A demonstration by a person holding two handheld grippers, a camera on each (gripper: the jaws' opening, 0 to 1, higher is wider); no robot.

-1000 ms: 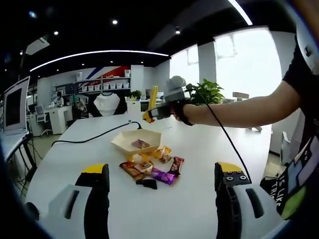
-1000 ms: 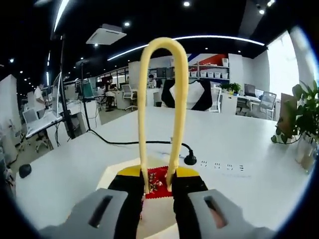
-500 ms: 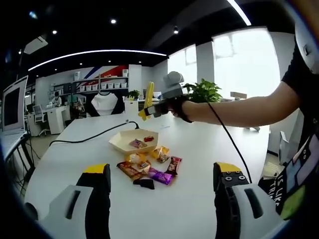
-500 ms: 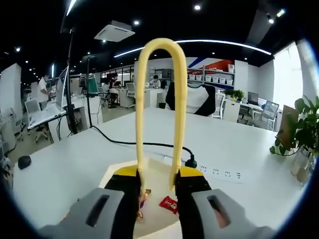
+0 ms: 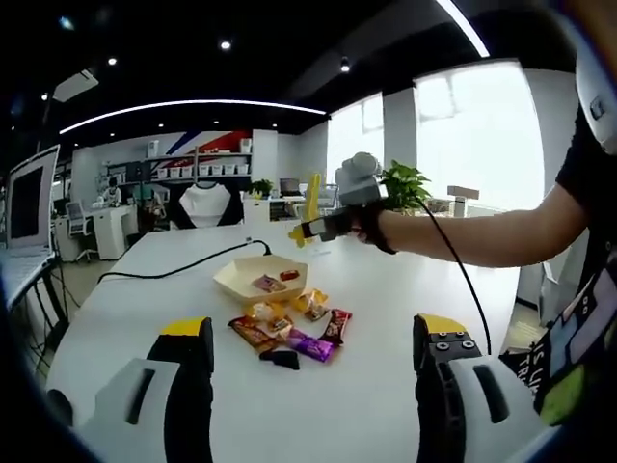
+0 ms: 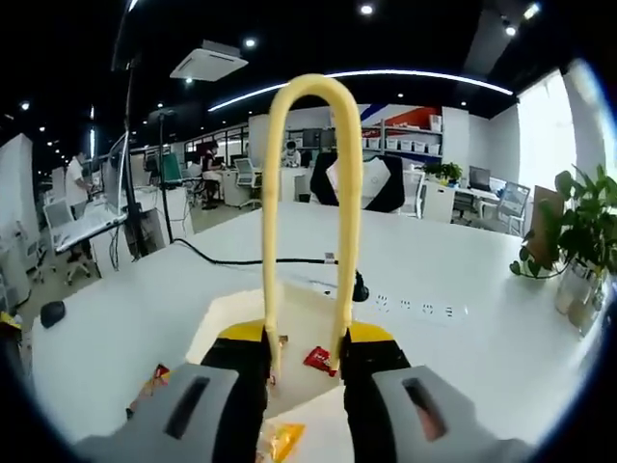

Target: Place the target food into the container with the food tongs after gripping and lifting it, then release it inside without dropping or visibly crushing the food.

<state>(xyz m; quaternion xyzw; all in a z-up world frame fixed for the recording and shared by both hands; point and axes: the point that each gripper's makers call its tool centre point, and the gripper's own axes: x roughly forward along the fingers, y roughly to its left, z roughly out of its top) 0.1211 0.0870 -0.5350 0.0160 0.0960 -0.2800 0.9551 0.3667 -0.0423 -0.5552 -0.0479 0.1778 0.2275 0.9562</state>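
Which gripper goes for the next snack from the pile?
Right. The right gripper holds the yellow food tongs, now empty above the container. The left gripper is open, without a tool, behind the snack pile.

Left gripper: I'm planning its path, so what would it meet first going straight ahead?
Probably the loose snack pile on the table, ahead of the left gripper, before the container; depth is unclear.

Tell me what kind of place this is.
Probably an open-plan office or lab: rows of desks with chairs, a monitor, wall shelves of bins, and strip lights overhead. The wrapped snacks lie on a long white table.
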